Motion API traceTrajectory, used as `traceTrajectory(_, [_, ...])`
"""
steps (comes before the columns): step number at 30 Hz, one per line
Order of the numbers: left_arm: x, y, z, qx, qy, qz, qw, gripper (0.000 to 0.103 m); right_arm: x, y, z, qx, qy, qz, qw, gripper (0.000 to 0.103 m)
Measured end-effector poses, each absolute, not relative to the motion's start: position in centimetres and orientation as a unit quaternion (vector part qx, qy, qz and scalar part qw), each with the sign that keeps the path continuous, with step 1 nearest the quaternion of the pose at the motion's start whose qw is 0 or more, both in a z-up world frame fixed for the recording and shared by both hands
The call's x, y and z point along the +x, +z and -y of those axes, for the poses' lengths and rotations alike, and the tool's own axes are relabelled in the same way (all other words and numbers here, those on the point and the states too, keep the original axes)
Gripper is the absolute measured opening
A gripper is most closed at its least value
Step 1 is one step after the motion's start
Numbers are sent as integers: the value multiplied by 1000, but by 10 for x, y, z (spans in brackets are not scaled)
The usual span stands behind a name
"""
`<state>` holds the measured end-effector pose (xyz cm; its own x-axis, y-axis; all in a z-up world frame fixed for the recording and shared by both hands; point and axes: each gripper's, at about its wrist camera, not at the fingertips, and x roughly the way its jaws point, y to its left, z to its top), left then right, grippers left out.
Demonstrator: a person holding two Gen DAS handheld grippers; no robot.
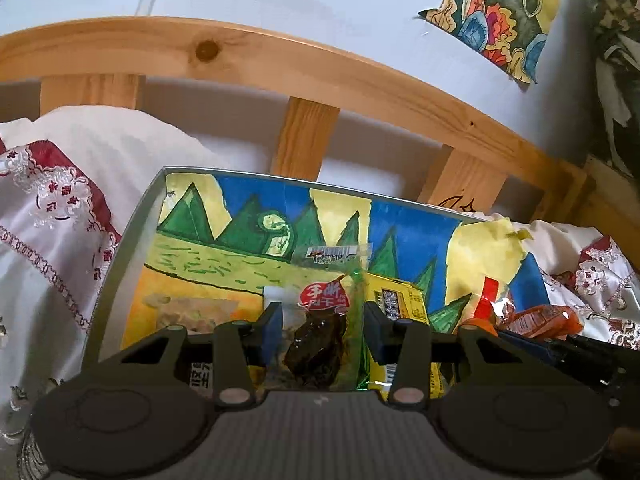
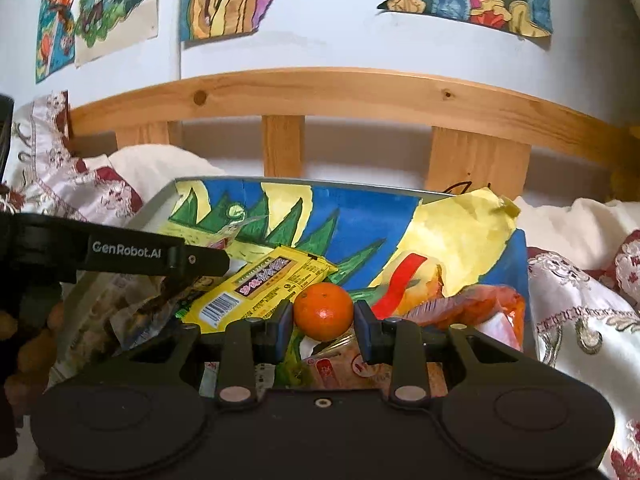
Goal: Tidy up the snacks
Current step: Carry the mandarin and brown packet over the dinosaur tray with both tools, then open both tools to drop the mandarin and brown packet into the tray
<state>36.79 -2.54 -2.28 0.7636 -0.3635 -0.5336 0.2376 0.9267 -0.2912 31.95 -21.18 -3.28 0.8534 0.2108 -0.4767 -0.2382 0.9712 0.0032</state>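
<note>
Left wrist view: left hand-held gripper (image 1: 323,322) low over tray (image 1: 120,248) on bed, jaws parted about a packet's width, blue pads (image 1: 272,330) flanking clear jerky packet (image 1: 320,332); contact with pads not resolvable, so grip uncertain. Packet standing between the jaws, long axis running forward along the fingers, red label uppermost. Yellow packet (image 1: 396,300) just beyond right finger; orange wrappers (image 1: 536,318) farther right; painted paper (image 1: 240,240) lining the tray. Right wrist view: right hand-held gripper (image 2: 323,320) likewise low over tray (image 2: 160,200), jaws open roughly to fruit width, tangerine (image 2: 324,310) centred between fingertips, sides touching or all but touching the pads (image 2: 286,320); firm hold likely, not certain. Yellow packet (image 2: 260,288) just left of and behind the fruit, long axis slanting from near-left to far-right; orange wrappers (image 2: 480,308) to the right; left hand-held gripper (image 2: 188,258) entering from left edge above the crumpled packets. Governing relation for next move: each item directly ahead of, and between, its own gripper's fingers, so closure or lift requires no sideways correction; tangerine nearer right hand, jerky packet nearer left. Sorting judged at an early stage, snacks heaped together at tray's near end.
</note>
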Motion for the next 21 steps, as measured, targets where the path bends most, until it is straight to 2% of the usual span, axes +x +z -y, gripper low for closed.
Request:
traceTrajectory(11, [370, -27, 26, -107, -159, -309, 931, 49, 324, -35, 207, -43, 117, -247, 961, 40])
traceTrajectory(21, [361, -13, 16, -133, -143, -291, 936, 74, 313, -25, 211, -40, 111, -232, 965, 57])
